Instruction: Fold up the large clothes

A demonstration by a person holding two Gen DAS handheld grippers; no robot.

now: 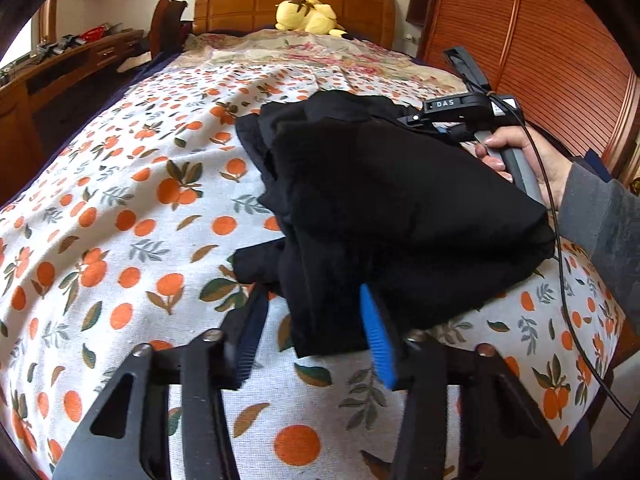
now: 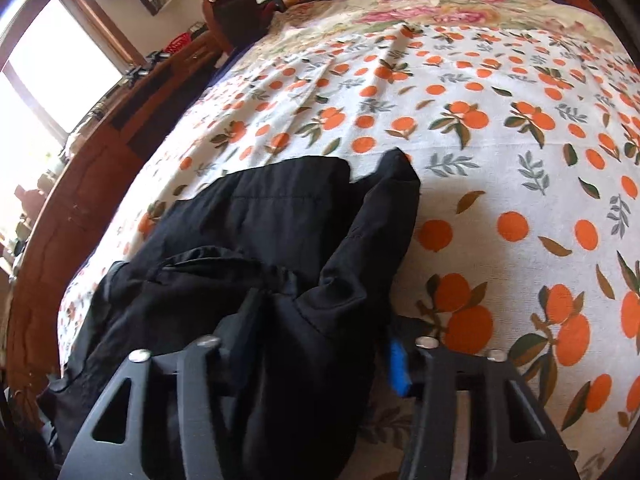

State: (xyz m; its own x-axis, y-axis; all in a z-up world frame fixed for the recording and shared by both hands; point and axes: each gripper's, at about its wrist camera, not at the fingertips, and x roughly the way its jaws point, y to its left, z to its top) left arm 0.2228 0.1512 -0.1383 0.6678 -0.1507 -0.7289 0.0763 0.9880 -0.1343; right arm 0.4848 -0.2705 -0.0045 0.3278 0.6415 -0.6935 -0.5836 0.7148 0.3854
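Left gripper [image 1: 316, 336] clamps 1 edge of the black garment [image 1: 400, 208]. Right gripper [image 2: 320, 344] clamps another bunched fold. The 1 garment lies crumpled on the orange-print bed cover [image 1: 120, 208]; 1 yellow plush toy [image 1: 310, 16] sits at the headboard.

Both tools [image 1: 316, 332] [image 2: 320, 344] clamped, angled down

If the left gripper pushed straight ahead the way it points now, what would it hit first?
The black garment: the left gripper already has its near edge between the pads, so more cloth comes first, then probably the orange-print bedspread.
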